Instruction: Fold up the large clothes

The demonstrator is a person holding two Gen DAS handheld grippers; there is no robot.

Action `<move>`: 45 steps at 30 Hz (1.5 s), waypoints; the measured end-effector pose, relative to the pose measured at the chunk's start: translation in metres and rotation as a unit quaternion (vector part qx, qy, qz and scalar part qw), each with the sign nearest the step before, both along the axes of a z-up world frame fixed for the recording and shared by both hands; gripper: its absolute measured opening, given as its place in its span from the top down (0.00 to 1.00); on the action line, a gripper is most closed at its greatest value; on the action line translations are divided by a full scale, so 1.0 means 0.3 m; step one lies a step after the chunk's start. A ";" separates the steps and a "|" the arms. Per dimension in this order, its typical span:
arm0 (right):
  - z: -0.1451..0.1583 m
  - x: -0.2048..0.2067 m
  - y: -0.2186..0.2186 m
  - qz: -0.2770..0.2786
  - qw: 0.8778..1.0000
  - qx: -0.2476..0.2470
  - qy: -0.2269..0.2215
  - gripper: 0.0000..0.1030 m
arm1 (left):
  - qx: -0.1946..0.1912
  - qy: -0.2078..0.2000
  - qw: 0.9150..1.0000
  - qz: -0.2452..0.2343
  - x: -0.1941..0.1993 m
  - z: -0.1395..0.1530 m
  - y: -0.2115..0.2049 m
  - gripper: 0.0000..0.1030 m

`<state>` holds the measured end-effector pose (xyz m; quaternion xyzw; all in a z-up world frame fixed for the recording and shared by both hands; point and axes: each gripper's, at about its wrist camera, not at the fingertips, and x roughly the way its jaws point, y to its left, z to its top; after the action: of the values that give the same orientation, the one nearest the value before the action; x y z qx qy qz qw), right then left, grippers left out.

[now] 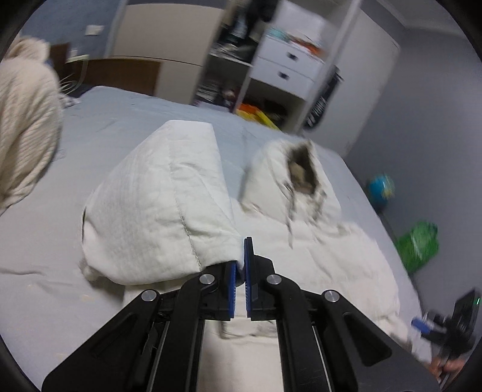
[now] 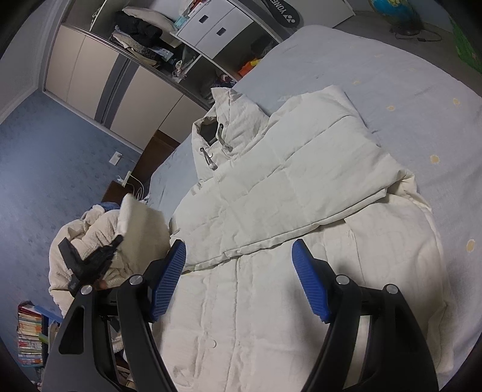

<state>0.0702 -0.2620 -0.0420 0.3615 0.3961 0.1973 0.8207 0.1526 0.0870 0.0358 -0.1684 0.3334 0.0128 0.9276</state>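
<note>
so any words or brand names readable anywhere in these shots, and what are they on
"YONE...", upside down and cut off, on the black racket bag by the white drawers.
Book spines on the floor stack: too small to read.
White jacket: no readable label.

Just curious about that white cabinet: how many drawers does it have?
2 drawers show: the upper drawer and the lower drawer stacked directly beneath it, in the white cabinet beyond the bed. More may be hidden.

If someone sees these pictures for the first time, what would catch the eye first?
A big white padded coat spread on the pale blue bed, one sleeve already folded across its front. The left gripper is shut on the other sleeve, lifting it; the right gripper hangs open above the coat.
</note>
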 end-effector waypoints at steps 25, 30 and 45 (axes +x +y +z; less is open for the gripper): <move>-0.012 0.016 -0.006 0.005 1.000 0.011 0.011 0.33 | 0.023 0.106 0.980 -0.168 0.040 -0.229 -0.324 0.40; -0.013 0.021 0.009 0.013 1.000 -0.003 0.012 0.33 | 0.007 0.110 0.987 -0.121 -0.038 -0.145 -0.226 0.20; 0.116 0.079 0.442 0.147 0.977 -0.153 -0.028 0.33 | -0.033 0.064 0.988 0.134 -0.220 0.020 0.375 0.11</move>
<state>0.0937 -0.1293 -0.0072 0.1635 0.4478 0.2629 0.8388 0.0865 0.1995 0.0417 -0.2411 0.3669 0.1362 0.8881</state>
